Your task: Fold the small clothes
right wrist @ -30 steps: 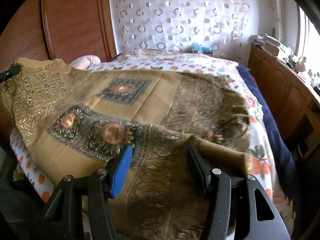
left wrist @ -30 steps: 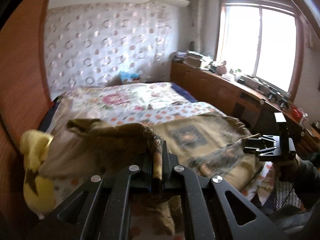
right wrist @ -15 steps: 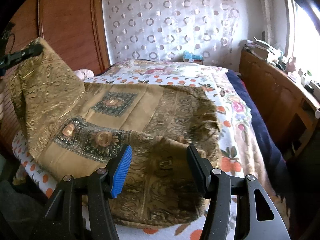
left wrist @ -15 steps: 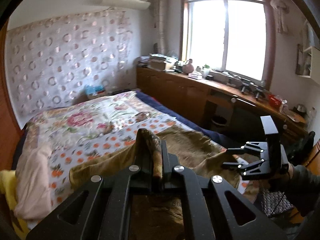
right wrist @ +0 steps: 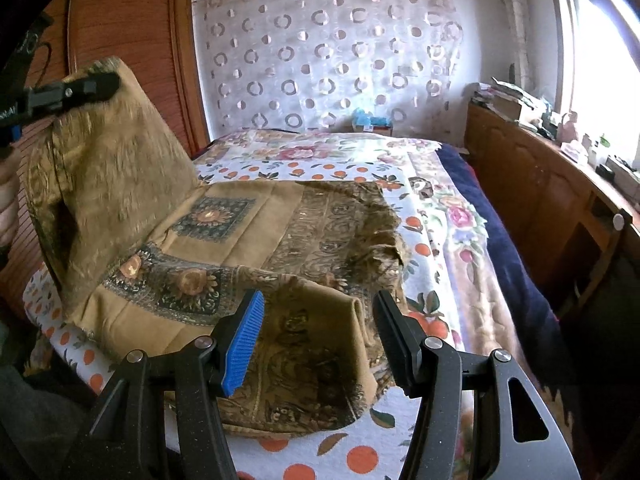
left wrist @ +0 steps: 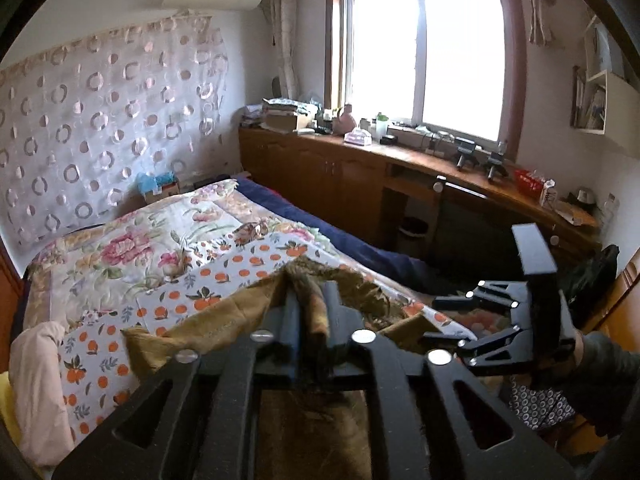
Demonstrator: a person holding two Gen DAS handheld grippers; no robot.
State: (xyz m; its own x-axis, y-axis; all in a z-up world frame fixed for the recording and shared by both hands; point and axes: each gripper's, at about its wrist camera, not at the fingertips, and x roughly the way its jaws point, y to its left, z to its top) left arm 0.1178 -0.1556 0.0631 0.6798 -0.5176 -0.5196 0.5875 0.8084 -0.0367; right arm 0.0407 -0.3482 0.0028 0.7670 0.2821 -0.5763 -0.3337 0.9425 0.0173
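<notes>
Partly folded: brown patterned cloth [right wrist: 248,240] spread on the bed [right wrist: 448,208], near edge doubled over, left corner lifted high for another fold; flattening and remaining folds judged outstanding. Woven, soft, matte, floral medallions, frayed far edge. Left gripper [left wrist: 310,312] fingers just been opening, narrow gap, cloth corner between them, apparently gripped. Right gripper [right wrist: 320,340] fingers released, spread wide, hovering over the doubled edge. Bedspread quilted, orange-printed. Wooden headboard [right wrist: 132,40] behind.
</notes>
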